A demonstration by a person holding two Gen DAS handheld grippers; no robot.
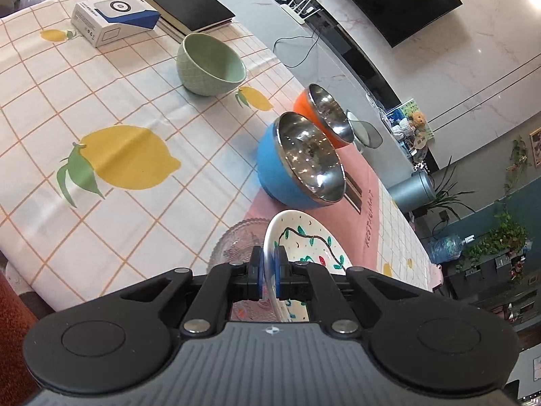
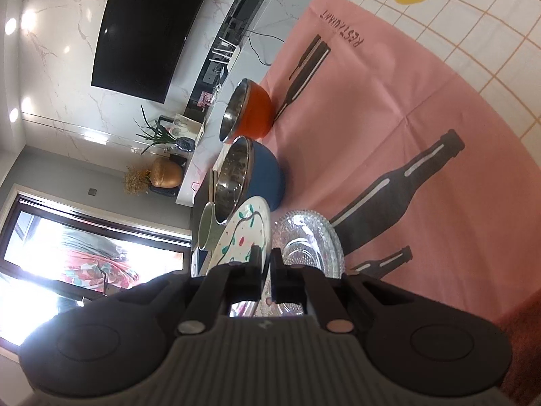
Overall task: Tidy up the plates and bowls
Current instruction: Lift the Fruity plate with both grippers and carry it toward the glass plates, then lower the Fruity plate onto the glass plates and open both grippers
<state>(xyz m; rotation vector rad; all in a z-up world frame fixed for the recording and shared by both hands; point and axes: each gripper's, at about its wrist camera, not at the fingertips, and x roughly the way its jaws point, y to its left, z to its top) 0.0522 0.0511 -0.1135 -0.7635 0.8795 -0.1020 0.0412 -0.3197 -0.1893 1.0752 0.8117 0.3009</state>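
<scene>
Now painted plate (image 1: 304, 237) between left tool (image 1: 269, 270) pads

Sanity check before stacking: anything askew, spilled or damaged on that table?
No spills or damage show. Both grippers are shut on the white painted plate, the left gripper and the right gripper gripping its rim. A clear glass plate sits right beside it. The blue bowl, orange bowl and green bowl stand upright.

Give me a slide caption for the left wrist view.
Left gripper shut on the painted plate's rim above a glass plate, facing blue, orange and green bowls.
</scene>
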